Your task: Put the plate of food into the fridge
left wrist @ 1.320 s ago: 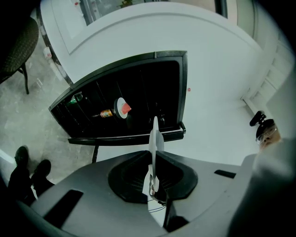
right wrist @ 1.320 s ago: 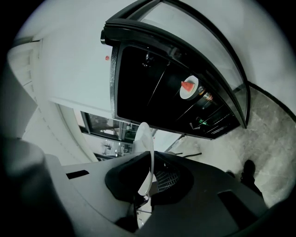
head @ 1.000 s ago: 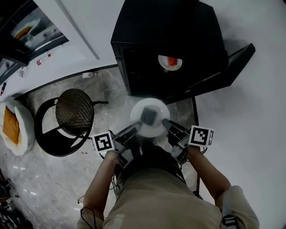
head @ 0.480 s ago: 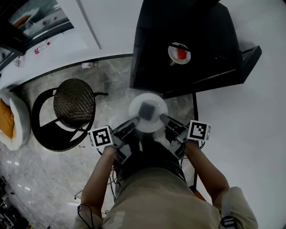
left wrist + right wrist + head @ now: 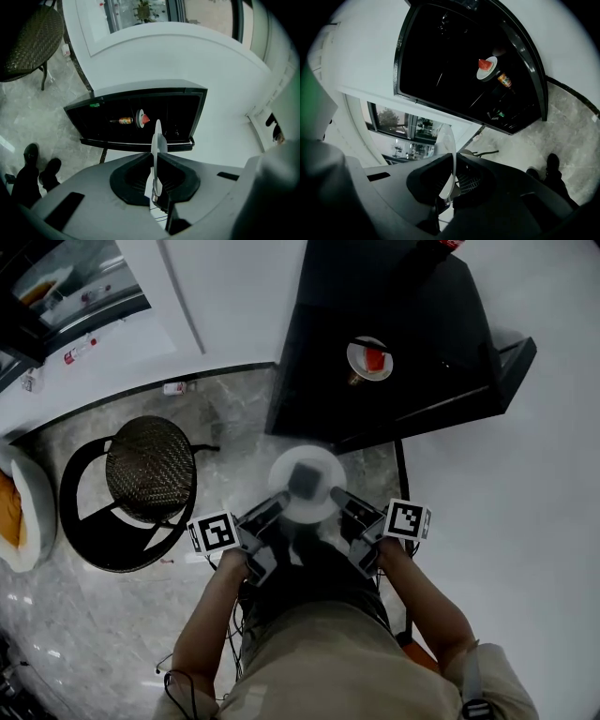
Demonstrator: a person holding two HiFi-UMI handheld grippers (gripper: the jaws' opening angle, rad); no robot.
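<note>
Currently pinching the plate (image 5: 307,486) at two rim spots: clamping the near-left edge with the left gripper (image 5: 275,509) and the near-right edge with the right gripper (image 5: 339,500). Squeezing both finger pairs almost together on the thin lip, and seeing it edge-on between the pads in each gripper view. Carrying the food (image 5: 305,478) mid-plate, between the two sets of fingertips. Holding it all in the air, not yet inside the fridge (image 5: 412,324), which is ahead of the fingertips with its door (image 5: 487,381) swung open beyond the right fingers.

Reading this as approach-and-insert. Suggesting:
- moving both hands as one unit, matching heights, so nothing is tilting or sliding
- avoiding any pulling apart or pushing together across the plate; probably risking slip on a smooth rim in such a narrow pinch
- aiming for free shelf space beside the small plate (image 5: 369,358) with its red wedge and the bottle (image 5: 124,120)
- clearing the door edge on the right-finger side

Materials:
- plate: looking white, round, hard and glossy, with a thin lip
- food: looking like a dark grey blocky lump, likely loose
- fridge: looking black and boxy, with a dark cavity
- below the fingers: polished marble-look floor (image 5: 94,634)
- beyond the left fingers: round chair (image 5: 150,468), woven seat, black hoop frame
</note>
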